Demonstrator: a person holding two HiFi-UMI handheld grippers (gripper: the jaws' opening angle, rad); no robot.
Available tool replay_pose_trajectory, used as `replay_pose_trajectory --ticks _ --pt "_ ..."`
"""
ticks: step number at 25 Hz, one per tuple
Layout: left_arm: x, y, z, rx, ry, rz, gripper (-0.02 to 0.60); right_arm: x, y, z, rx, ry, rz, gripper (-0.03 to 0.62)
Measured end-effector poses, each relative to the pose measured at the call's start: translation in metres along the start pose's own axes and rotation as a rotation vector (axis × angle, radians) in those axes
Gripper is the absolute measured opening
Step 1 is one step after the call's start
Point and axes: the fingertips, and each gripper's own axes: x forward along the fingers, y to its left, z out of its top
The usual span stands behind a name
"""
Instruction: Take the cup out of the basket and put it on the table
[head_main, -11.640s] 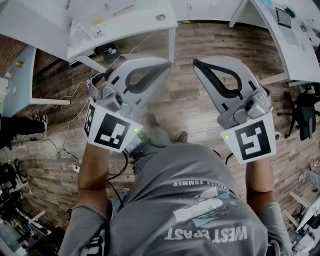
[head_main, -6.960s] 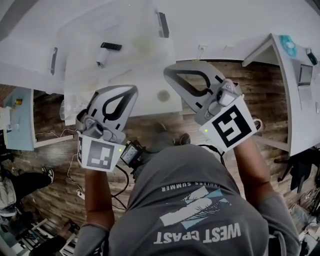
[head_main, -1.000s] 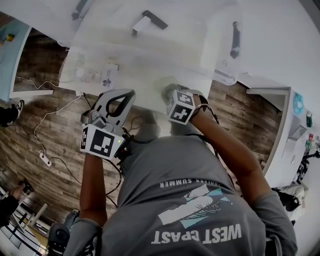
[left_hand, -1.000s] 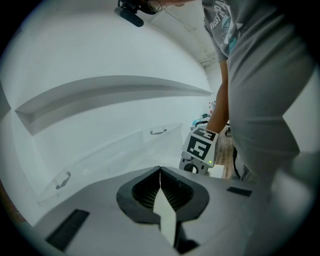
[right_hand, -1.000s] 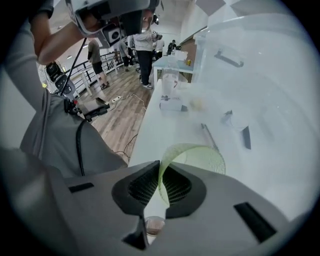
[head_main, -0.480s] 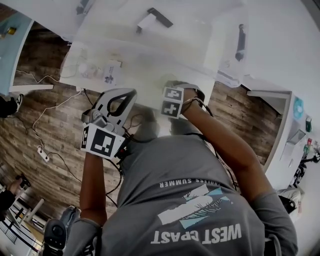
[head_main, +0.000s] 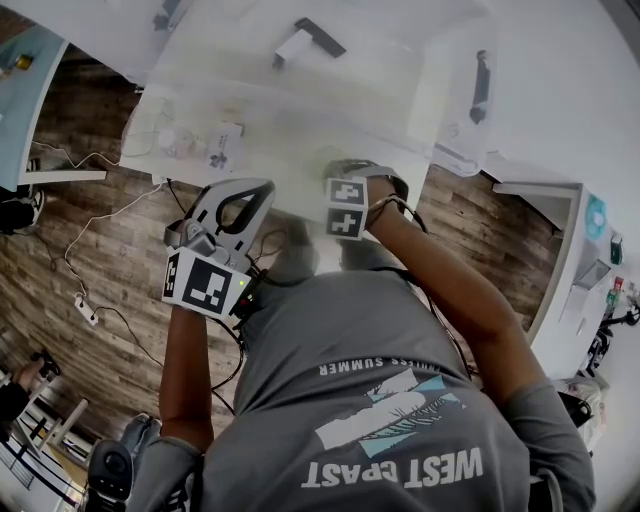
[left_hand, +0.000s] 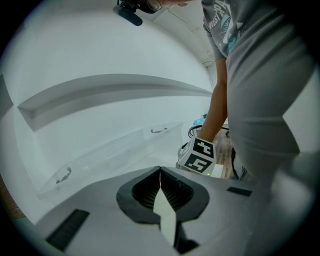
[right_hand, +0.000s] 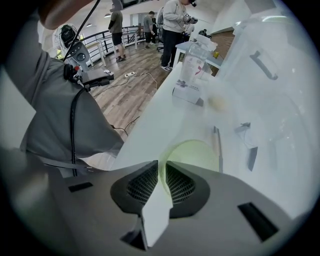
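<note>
A pale green cup (right_hand: 196, 156) stands on the white table (right_hand: 165, 117) close to its near edge. My right gripper (right_hand: 161, 169) reaches over that edge; its jaws are opening, with the cup's wall in the narrow gap between the pads. In the head view the right gripper (head_main: 347, 172) sits at the table edge, and its marker cube hides the cup. The clear plastic basket (head_main: 300, 95) lies further back on the table. Held low over the floor beside the table, my left gripper (head_main: 264, 186) is shut with nothing in it.
A small box (right_hand: 186, 93) and a clear packet (right_hand: 195, 57) sit along the table to the left of the cup. The basket's wall (right_hand: 272, 75) rises at the right. People (right_hand: 172, 22) stand far off on the wooden floor (head_main: 90, 250), where cables trail.
The right gripper has shifted a little left along the table edge and turned its marker cube. The left gripper has stayed where it was.
</note>
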Motion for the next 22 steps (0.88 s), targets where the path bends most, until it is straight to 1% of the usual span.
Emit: replay_pose_trajectory --ticks 3,6,11,14,17,20,22 --pt "0.001 0.0 0.001 0.005 -0.002 -0.005 0.009 -0.004 0.001 0.003 0.0 -0.015 -0.003 0.072" --pt "0.001 -0.001 0.002 0.009 -0.004 -0.008 0.011 -0.007 0.002 0.005 0.01 -0.038 -0.003 0.078" --pt "0.002 0.0 0.006 0.018 -0.009 -0.012 0.009 -0.018 0.0 0.013 0.016 -0.113 -0.025 0.08" --pt "0.001 0.002 0.01 0.025 -0.018 -0.01 0.009 -0.034 -0.004 0.019 0.045 -0.172 -0.055 0.088" --pt "-0.001 0.006 0.021 0.03 -0.042 -0.004 0.009 -0.062 -0.013 0.026 0.094 -0.262 -0.119 0.091" --pt "-0.005 0.01 0.037 0.033 -0.087 -0.002 0.009 -0.105 -0.023 0.036 0.171 -0.401 -0.206 0.091" --pt "-0.006 0.013 0.048 0.052 -0.11 -0.006 0.009 -0.135 -0.029 0.04 0.219 -0.494 -0.259 0.089"
